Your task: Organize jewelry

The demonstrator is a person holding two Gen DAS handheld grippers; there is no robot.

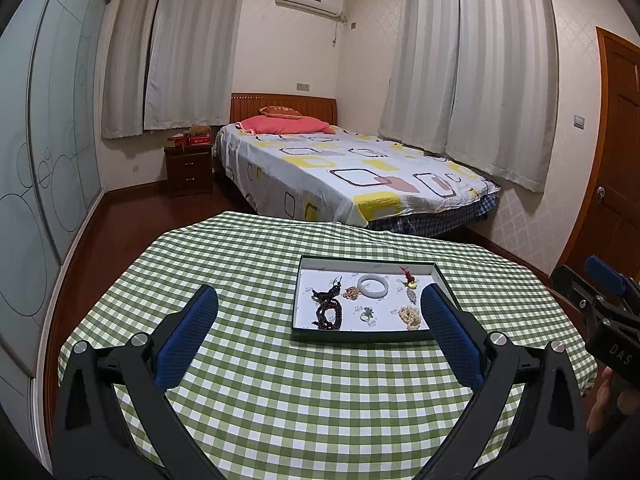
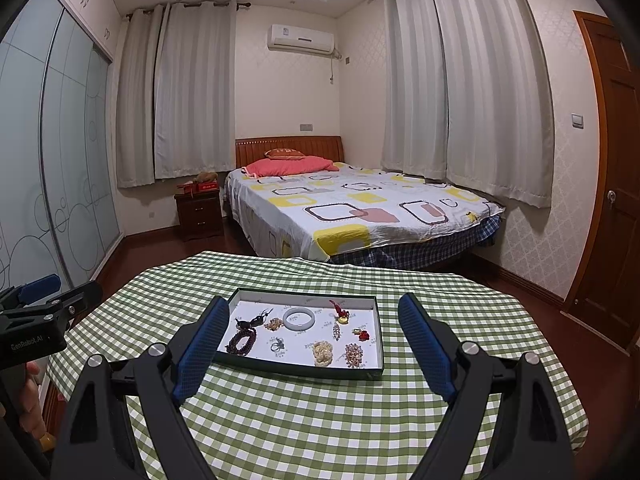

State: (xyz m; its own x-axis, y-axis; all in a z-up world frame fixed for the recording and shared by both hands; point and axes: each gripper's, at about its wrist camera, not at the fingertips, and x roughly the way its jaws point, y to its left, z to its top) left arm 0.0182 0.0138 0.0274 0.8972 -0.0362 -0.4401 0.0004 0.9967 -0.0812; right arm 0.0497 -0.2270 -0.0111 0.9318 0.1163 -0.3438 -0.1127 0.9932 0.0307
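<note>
Your shallow dark-rimmed tray (image 2: 304, 372) sits on the checked bench (image 2: 320, 420) at 12 o'clock, its white floor holding a pale jade bangle (image 2: 298, 320), dark bead strands (image 2: 240, 342) and pearl clusters (image 2: 322, 353). Your left tool (image 1: 320, 328) and right tool (image 2: 308, 344) both hang spread wide, grasping nothing.
</note>
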